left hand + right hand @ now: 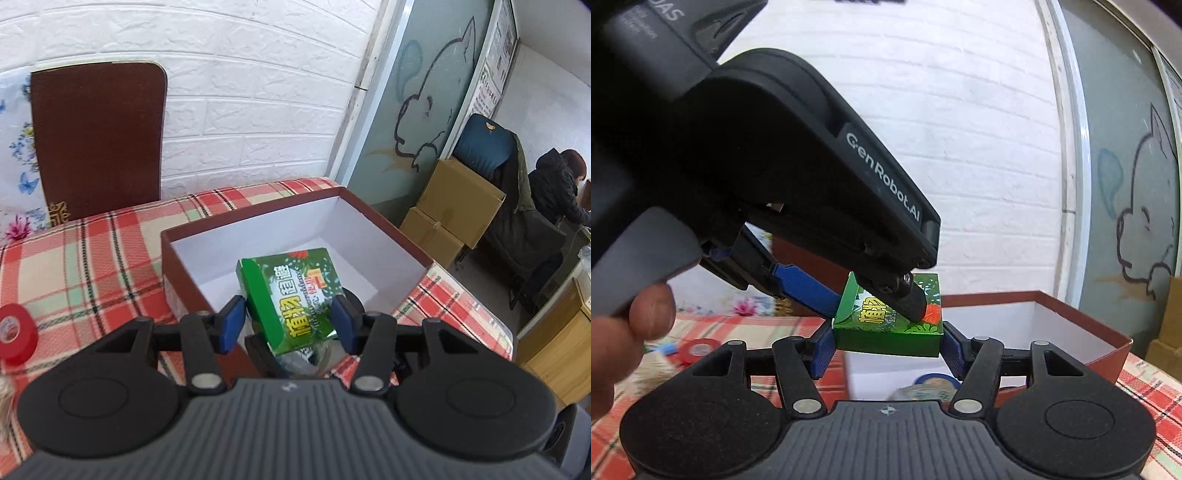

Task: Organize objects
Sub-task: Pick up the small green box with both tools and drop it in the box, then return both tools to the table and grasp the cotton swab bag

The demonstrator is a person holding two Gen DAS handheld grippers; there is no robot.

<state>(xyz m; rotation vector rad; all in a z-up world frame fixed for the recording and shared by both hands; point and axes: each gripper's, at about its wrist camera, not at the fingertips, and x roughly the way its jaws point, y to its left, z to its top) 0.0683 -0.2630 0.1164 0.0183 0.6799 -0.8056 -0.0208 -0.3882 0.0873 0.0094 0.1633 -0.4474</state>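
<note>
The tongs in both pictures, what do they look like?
Both pairs match. The left tongs and right tongs have blue ribbed pads on black linkage bars, silver pivot bolts, round black discs and a ridged grey body. White lettering reads "GenRobot.AI" on the left one's black housing.

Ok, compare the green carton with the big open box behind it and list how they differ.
Size: the green carton is small, the big box far larger. Colour: the green carton is green with yellow characters; the big box is reddish-brown outside, white inside. State: the green carton is closed, held by the left gripper and right gripper; the big box is lidless, resting on the checked cloth. Both are rectangular boxes.
</note>
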